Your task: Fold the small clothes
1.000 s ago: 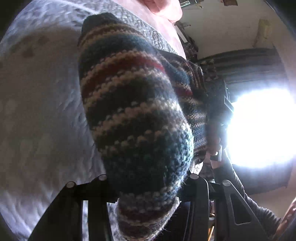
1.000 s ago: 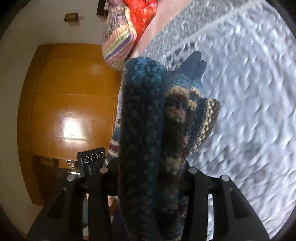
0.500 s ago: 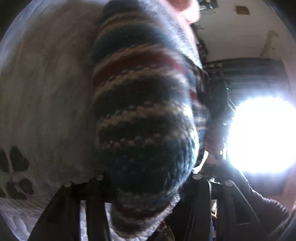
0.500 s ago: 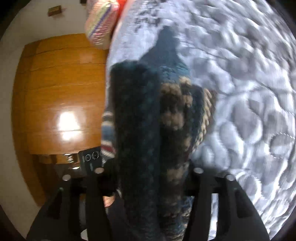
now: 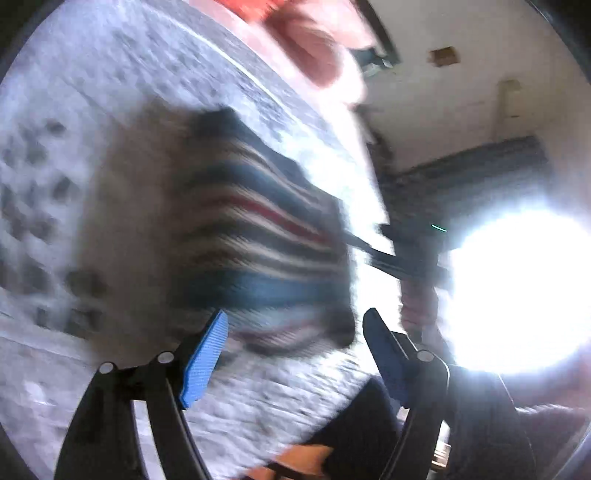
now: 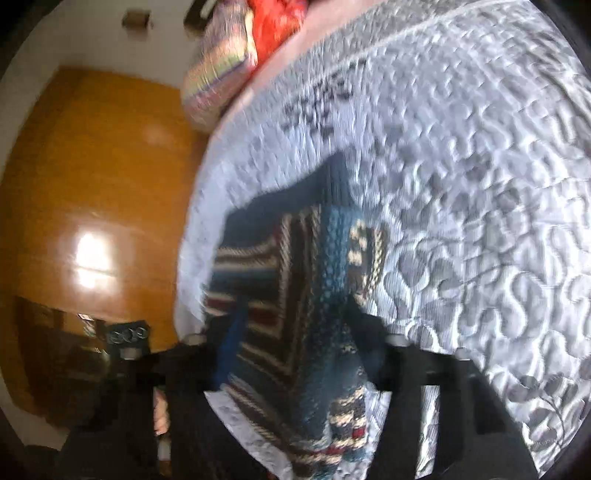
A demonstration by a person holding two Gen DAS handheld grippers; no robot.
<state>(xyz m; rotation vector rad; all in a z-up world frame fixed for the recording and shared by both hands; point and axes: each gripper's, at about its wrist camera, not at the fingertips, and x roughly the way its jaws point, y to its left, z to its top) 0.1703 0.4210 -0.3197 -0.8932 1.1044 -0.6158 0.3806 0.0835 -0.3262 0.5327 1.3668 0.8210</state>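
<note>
A small knitted garment (image 5: 258, 251) striped in dark blue, red and cream lies blurred on the grey quilted bedspread (image 5: 92, 92) ahead of my left gripper (image 5: 295, 334). That gripper is open, both blue pads (image 5: 205, 356) bare, with nothing between them. In the right wrist view the same garment (image 6: 317, 258) lies folded over itself on the bedspread (image 6: 480, 184). Its near part runs back between the fingers of my right gripper (image 6: 295, 332), which is shut on the thick knit.
The bed's edge drops to an orange wooden floor (image 6: 92, 184) at left in the right wrist view. A striped cushion (image 6: 218, 74) and red cloth (image 6: 277, 26) lie at the bed's far end. A bright window (image 5: 517, 295) glares at right in the left wrist view.
My left gripper has opened and let go of the garment, which now lies on the bedspread ahead of it. The right gripper has lowered its end toward the bed and still holds it.
</note>
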